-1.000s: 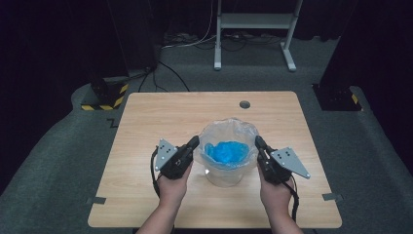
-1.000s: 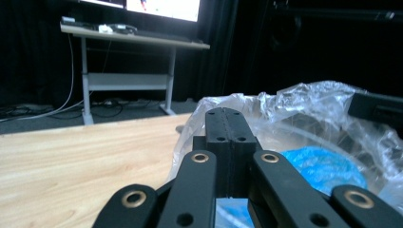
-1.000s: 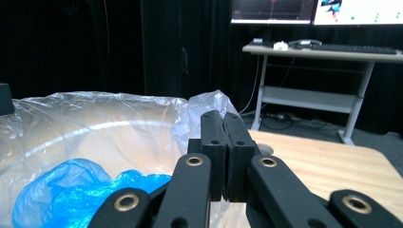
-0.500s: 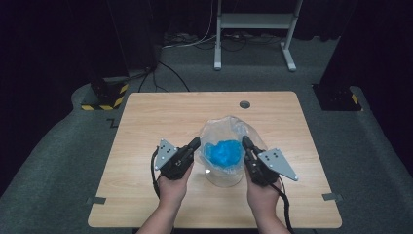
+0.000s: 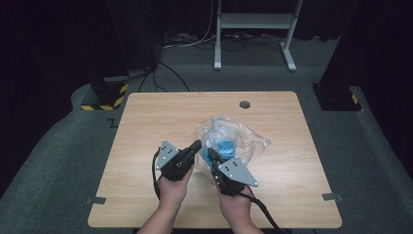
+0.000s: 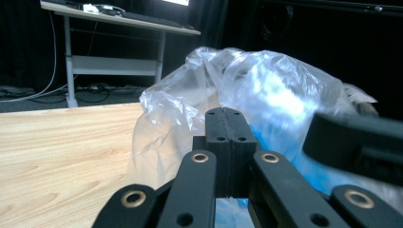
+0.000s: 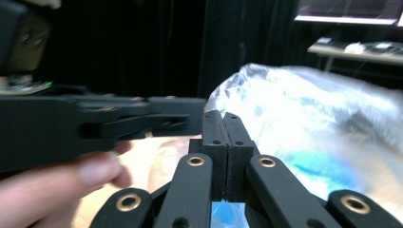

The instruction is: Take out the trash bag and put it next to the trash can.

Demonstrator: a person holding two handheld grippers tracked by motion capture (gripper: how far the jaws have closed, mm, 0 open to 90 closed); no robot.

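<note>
A clear plastic bag (image 5: 238, 134) with something blue (image 5: 226, 145) inside lies crumpled on the wooden table (image 5: 146, 122), just right of centre. My left gripper (image 5: 196, 145) and right gripper (image 5: 212, 152) sit side by side at the bag's near edge, almost touching. Both are shut, with the thin plastic rim pinched between the pads. In the left gripper view the shut left gripper (image 6: 230, 111) points at the bag (image 6: 280, 90), with the other gripper (image 6: 361, 142) blurred at right. In the right gripper view the right gripper (image 7: 222, 115) meets the bag (image 7: 323, 118), and the left gripper (image 7: 95, 123) crosses in front.
A round cable hole (image 5: 244, 104) sits near the table's far edge. Behind the table stand a grey desk frame (image 5: 253, 29) and a black base with yellow stripes (image 5: 104, 100). Cables trail from both grippers toward the near edge.
My right gripper has swung left across the table to the left gripper, pulling the bag's rim with it. The bag's wide mouth has collapsed into a crumpled heap. The left gripper stayed put.
</note>
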